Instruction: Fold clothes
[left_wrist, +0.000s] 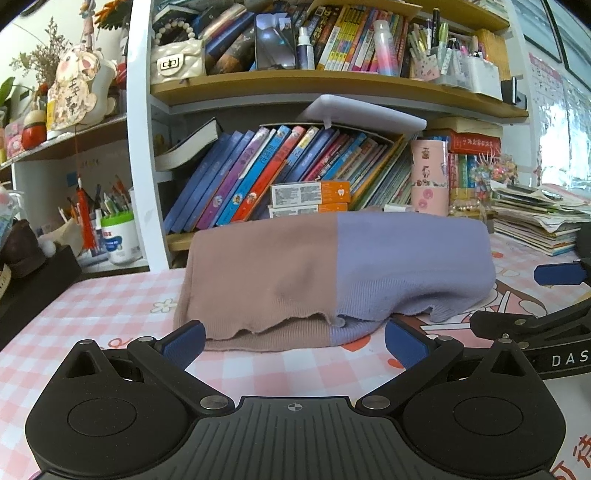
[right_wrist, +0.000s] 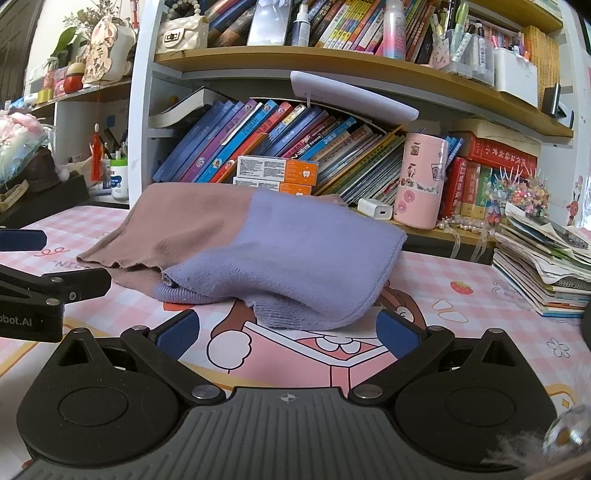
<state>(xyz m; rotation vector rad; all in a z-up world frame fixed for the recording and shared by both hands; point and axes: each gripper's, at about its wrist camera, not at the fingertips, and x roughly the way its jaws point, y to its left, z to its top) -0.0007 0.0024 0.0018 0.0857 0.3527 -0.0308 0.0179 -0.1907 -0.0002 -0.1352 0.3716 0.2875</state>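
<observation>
A knitted garment, half dusty pink and half lavender, lies folded in a thick bundle on the pink checked table mat. It also shows in the right wrist view. My left gripper is open and empty, its blue pads just short of the bundle's wavy front hem. My right gripper is open and empty, right in front of the lavender corner that hangs toward it. The right gripper shows at the right edge of the left wrist view; the left gripper shows at the left edge of the right wrist view.
A crowded bookshelf stands right behind the garment. A pink cylindrical tin and a white charger sit at its foot. A stack of papers and books lies at the right. A black box sits at the left.
</observation>
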